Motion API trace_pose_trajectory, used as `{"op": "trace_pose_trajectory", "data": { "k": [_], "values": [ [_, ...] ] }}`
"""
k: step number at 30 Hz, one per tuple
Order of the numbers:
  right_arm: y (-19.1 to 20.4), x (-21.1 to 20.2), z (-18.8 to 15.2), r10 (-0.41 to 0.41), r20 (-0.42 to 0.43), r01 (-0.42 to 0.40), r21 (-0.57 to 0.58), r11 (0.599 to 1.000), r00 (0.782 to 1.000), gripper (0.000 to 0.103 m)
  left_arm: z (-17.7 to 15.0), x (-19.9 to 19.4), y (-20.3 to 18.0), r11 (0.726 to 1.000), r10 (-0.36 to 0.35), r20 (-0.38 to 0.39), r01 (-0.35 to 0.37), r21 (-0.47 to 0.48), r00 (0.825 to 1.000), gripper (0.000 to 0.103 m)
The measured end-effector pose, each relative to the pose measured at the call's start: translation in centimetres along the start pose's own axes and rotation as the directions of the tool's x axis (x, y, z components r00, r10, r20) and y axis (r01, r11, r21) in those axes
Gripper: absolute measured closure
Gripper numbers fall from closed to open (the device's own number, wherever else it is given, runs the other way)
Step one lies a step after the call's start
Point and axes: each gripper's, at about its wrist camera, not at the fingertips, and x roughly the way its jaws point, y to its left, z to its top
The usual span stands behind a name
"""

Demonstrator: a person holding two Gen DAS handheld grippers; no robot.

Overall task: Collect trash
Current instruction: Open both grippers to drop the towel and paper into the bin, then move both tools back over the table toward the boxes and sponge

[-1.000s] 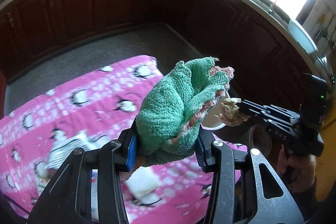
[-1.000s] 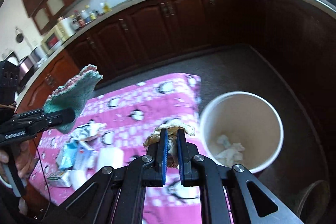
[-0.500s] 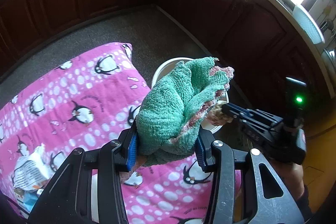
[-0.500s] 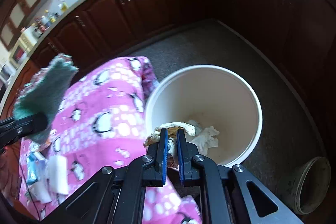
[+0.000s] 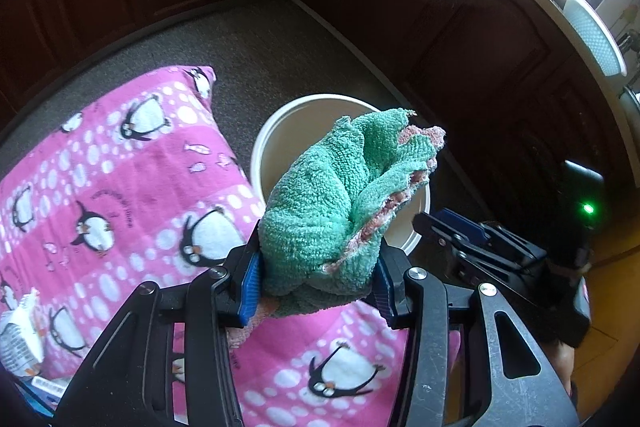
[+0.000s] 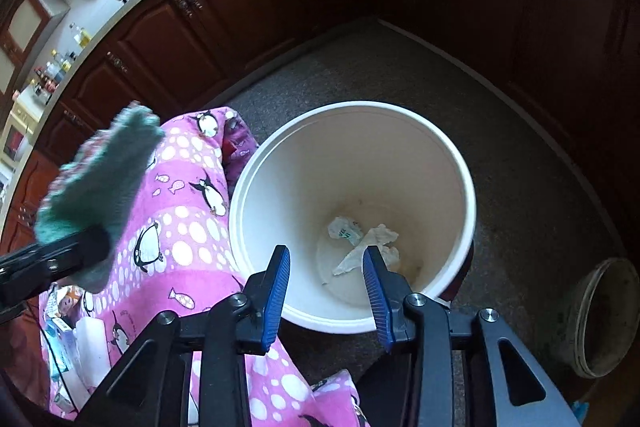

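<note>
My left gripper is shut on a green terry cloth with a pink underside, held above the table's corner beside the white bucket. The cloth also shows in the right wrist view. My right gripper is open and empty over the near rim of the white bucket. Crumpled paper scraps lie on the bucket's bottom. In the left wrist view the right gripper sits at the bucket's right rim.
A pink penguin-print cloth covers the table left of the bucket. Packets and wrappers lie at its near left. Dark wooden cabinets ring the carpeted floor. A second, dirty pail stands at the right.
My right gripper has opened over the bucket and the crumpled wad it held is gone from its jaws. Both grippers moved closer to the bucket. The left still holds the green cloth.
</note>
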Motion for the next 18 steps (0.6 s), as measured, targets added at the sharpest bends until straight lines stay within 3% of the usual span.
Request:
{"op": "trace_pose_trajectory", "data": {
  "k": [6,11,18],
  "values": [
    [-1.4,-1.7,-0.1,0.002,0.021,-0.003,0.042,0.999,1.000,0.061,0.2,1.5,0.3,0.999,-0.037,-0.028,0.036,-0.031,0.999,0.050],
    [-1.7,-2.4,0.1,0.012,0.037,-0.014,0.069,0.998,0.999,0.058,0.1,1.6,0.7,0.998,-0.055,-0.020,0.054,-0.042,0.998,0.034],
    [0.0,-2.6,-0.2,0.033,0.033,-0.034,0.032,0.999,0.999,0.058,-0.4,0.1,1.3,0.999,-0.029,0.002,0.029,-0.031,1.000,0.034]
  ]
}}
